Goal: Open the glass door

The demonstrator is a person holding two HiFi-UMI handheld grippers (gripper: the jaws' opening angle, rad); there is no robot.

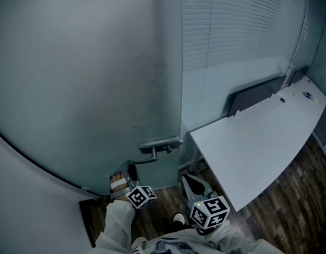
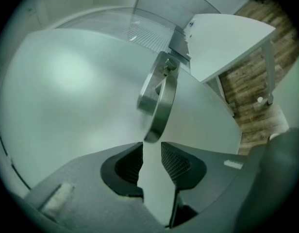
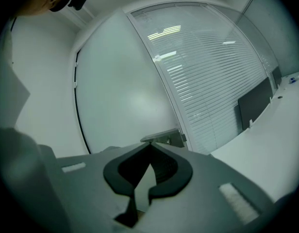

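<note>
**Left gripper [image 2: 152,148] open at handle tip**

Its jaws stand apart and grip nothing. The brushed steel lever handle [image 2: 160,101] on the frosted glass door [image 1: 83,78] runs level, its free end pointing at those jaws, just ahead of them. The right gripper [image 3: 149,147] is closed and empty. A white desk [image 1: 258,147] stands beside the door.

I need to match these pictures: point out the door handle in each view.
Head view: door handle, lower centre.
Left gripper view: door handle, centre, large, running up and down the picture.
Right gripper view: door handle, small, just below centre.
Shared landmark: white desk, right of the handle everywhere.
</note>
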